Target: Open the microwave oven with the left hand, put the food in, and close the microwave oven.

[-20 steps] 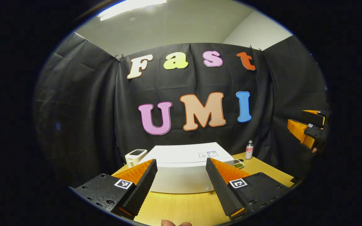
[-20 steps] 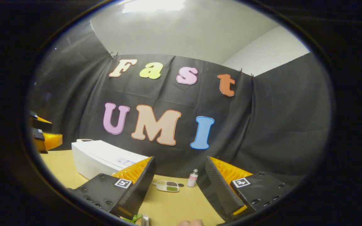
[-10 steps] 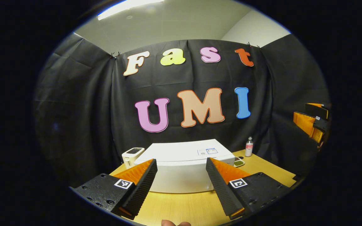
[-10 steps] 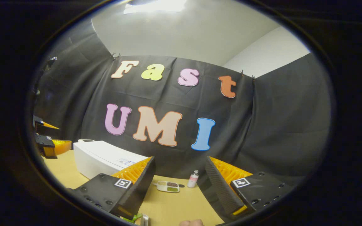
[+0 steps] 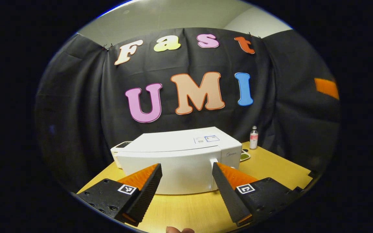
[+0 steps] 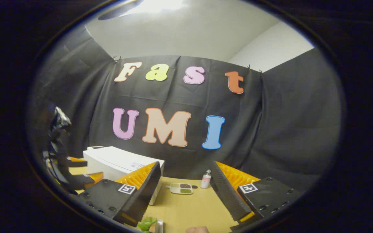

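Both grippers level, facing shut microwave point(image 5: 176, 161).

microwave point(image 5: 180, 161) sits on the table point(image 5: 270, 168) (bottle point(image 5: 253, 137) right, tray point(image 6: 181, 188) probably between them).

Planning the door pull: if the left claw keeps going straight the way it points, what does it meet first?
Probably the closed front door of the white microwave, left of its handle. The open left claw frames it, with bare table between; depth is unclear.

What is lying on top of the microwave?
Two small labels lie on the microwave top near its right edge. The door is closed, so its inside is hidden.
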Demonstrator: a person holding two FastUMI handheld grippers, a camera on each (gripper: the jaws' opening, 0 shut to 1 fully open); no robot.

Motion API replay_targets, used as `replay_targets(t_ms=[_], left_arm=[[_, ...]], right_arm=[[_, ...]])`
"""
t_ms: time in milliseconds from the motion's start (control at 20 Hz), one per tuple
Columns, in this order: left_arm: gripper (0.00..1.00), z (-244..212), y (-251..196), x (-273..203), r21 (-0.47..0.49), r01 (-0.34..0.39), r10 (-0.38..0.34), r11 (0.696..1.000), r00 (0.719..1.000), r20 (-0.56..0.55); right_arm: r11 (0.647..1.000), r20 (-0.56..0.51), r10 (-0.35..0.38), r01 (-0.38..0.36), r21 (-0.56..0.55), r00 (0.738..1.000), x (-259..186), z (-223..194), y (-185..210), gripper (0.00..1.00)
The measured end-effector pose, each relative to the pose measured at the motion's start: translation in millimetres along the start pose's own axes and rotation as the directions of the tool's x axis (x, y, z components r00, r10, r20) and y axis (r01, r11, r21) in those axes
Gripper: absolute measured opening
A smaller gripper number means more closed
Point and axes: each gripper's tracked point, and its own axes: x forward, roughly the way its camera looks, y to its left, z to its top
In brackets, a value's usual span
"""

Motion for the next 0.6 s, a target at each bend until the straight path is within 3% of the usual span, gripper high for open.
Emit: replay_targets(t_ms=[200, 400, 600], left_arm=[[0.96, -28.5, -29.8, 31.5, -0.008, 0.071, -0.071, 0.997, 0.997, -0.030], [0.97, -59.8, -52.0, 60.9, -0.006, 0.123, -0.123, 0.992, 0.990, -0.069], [0.97, -87.2, -62.1, 83.1, -0.008, 0.127, -0.127, 0.992, 0.987, -0.102]], right_arm=[[0.993, 0.043, -0.003, 0.008, -0.116, 0.999, -9.2, 17.9, 5.8, 0.96], [0.993, 0.021, 0.002, 0.000, -0.122, 1.000, -21.3, 19.2, 11.6, 0.97], [0.990, -0.017, 0.008, -0.010, -0.141, 1.000, -29.5, 13.3, 16.4, 1.00]])
